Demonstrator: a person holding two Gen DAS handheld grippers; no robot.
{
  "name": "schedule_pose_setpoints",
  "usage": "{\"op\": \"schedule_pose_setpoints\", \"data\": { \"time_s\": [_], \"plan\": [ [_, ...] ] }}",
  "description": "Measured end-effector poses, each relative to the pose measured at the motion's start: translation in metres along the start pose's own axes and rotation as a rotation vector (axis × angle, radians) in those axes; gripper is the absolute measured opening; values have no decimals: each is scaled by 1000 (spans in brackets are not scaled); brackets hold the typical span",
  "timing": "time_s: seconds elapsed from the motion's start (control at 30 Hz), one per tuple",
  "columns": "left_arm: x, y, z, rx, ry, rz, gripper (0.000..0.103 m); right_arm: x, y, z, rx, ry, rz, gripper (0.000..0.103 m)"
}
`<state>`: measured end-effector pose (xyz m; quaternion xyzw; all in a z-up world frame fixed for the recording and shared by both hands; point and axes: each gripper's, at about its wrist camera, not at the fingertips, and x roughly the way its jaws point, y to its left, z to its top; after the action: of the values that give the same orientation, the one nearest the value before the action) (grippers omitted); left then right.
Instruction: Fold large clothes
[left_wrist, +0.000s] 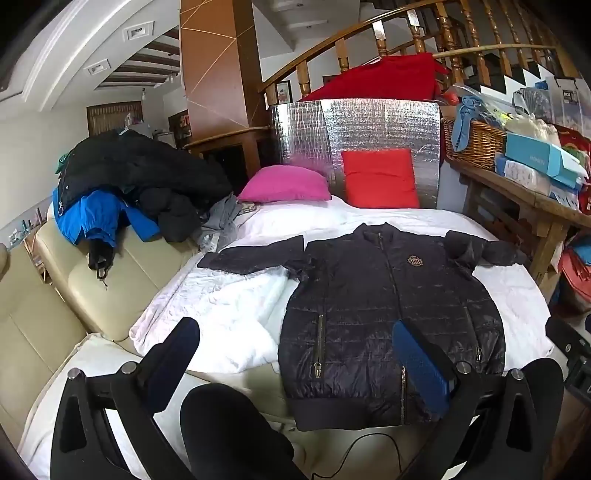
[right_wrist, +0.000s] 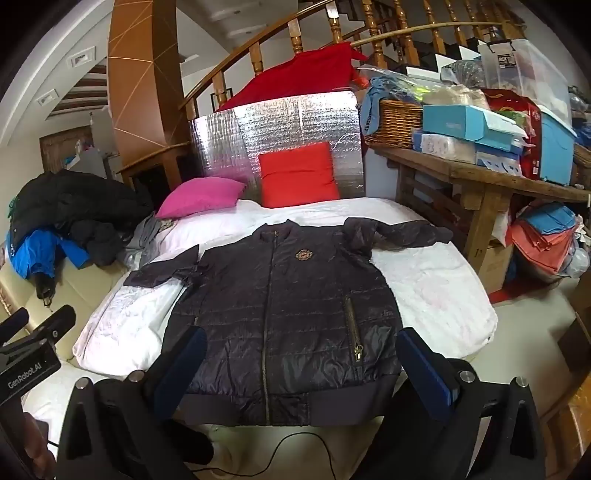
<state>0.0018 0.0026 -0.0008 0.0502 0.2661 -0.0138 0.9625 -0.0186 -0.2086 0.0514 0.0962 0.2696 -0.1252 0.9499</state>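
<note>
Left wrist view, left tool (left_wrist: 295, 354) tilted down, jaws wide, empty, above jacket (left_wrist: 388, 314); right tool (right_wrist: 301, 365) likewise

Left wrist view: your right pad (left_wrist: 421, 365) covers part of the jacket (left_wrist: 388, 295) front nr the hem. Chest badge (left_wrist: 414, 260) too small to read. Black cable (left_wrist: 354, 443) runs off the bottom edge. Right wrist view: left gripper (right_wrist: 22, 343) cut by the frame edge; worktop (right_wrist: 480, 173) boxes' print unreadable.
</note>
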Motion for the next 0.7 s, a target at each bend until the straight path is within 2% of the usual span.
{"op": "schedule_pose_setpoints", "data": {
  "time_s": [0.03, 0.27, 0.33, 0.7],
  "plan": [
    [1, -6, 3, 35, 3, 18, 103, 0, 0, 0, 1, -4, -2, 103],
    [1, -8, 0, 33, -14, 18, 103, -1, -24, 4, 53, -16, 7, 103],
    [2, -8, -1, 33, -12, 16, 103, 1, -11, 4, 39, -36, -34, 103],
    [5, -4, -5, 30, -8, 24, 103, 5, -14, 3, 39, -28, -34, 103]
  ]
}}
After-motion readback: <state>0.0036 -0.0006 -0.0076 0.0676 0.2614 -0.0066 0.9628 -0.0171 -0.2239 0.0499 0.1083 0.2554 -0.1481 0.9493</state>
